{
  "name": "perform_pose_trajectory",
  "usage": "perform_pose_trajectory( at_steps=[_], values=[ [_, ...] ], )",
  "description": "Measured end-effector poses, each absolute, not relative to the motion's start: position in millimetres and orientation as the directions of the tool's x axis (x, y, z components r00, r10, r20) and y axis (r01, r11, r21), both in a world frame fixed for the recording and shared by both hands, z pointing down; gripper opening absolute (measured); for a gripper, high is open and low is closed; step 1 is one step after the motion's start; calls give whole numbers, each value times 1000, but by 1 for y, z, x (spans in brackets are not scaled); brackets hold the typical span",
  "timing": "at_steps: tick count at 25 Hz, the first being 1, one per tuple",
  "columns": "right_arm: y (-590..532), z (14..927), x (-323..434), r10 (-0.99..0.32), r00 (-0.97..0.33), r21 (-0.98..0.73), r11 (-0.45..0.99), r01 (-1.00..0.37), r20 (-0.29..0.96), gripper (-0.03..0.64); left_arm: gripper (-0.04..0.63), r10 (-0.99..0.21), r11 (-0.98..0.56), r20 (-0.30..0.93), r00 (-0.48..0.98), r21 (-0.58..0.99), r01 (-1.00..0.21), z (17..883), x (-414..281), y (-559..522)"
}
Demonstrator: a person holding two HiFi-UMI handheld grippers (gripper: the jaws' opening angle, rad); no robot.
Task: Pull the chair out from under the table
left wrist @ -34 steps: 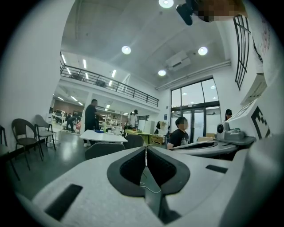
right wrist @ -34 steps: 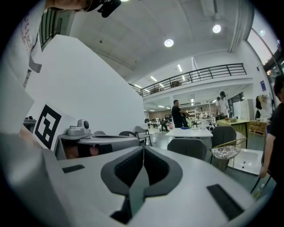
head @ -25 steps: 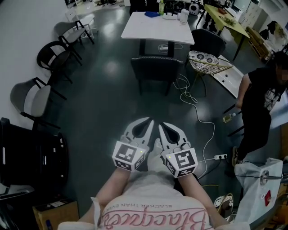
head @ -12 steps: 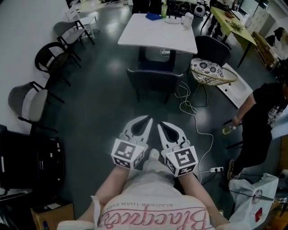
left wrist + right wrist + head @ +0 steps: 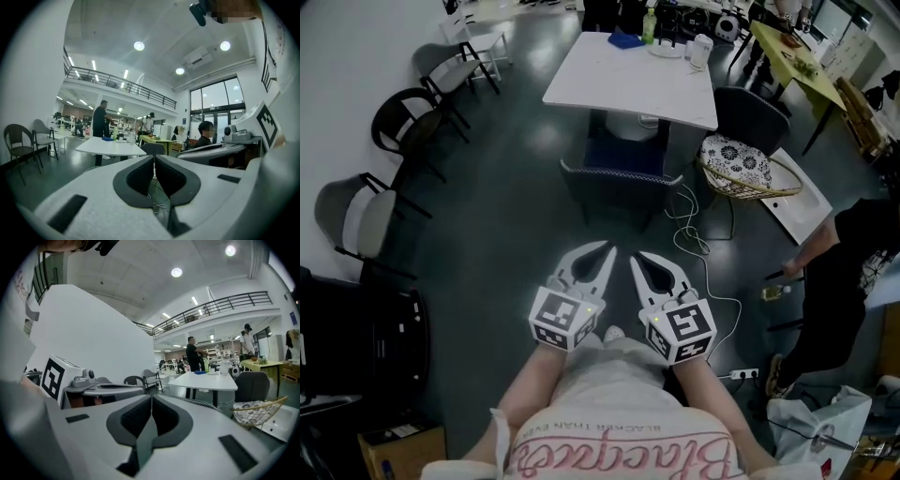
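— Closer now than a second ago: the white table (image 5: 628,70) and the dark chair (image 5: 621,183). Where does it stand?
— At the table's near edge, seat under the top, backrest facing us, well apart from both grippers.
— Fingers?
— Left gripper (image 5: 607,250) and right gripper (image 5: 635,258) are both clenched on nothing.
— Handling?
— Probably stiff and fairly heavy. I'd grip the backrest's top rail. A white cable (image 5: 689,220) by its legs might snag.

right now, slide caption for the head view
Shut and empty, the left gripper and right gripper point toward the chair tucked under the white table.
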State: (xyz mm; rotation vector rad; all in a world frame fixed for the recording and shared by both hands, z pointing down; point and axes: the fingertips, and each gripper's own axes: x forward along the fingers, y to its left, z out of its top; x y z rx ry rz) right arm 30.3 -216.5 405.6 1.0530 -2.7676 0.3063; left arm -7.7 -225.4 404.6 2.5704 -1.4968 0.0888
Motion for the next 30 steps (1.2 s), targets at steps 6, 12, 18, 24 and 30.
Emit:
perform_pose_trajectory(
  at_steps=[6,12,18,24,30],
  values=[
    [-247,399,25,-579,-794,-228,761,-608,186,5,8,-827,-526,157,540,122,-842,411,-5,-253],
    [-292,407,36,-588,-783,-215,753,-622,204,6,8,-812,-540,178,556,131,-831,420,-12,-293],
    [-352,419,33,-593,-761,-151,754,-639,263,8,73,-792,-549,238,563,128,-826,432,-22,-351],
    [-402,454,14,-520,-738,-62,799,-598,430,157,146,-716,-619,351,604,84,-781,453,-31,-401],
    [-439,495,-7,-384,-698,-18,869,-494,605,218,187,-523,-769,542,659,34,-638,491,-36,-435]
  ],
)
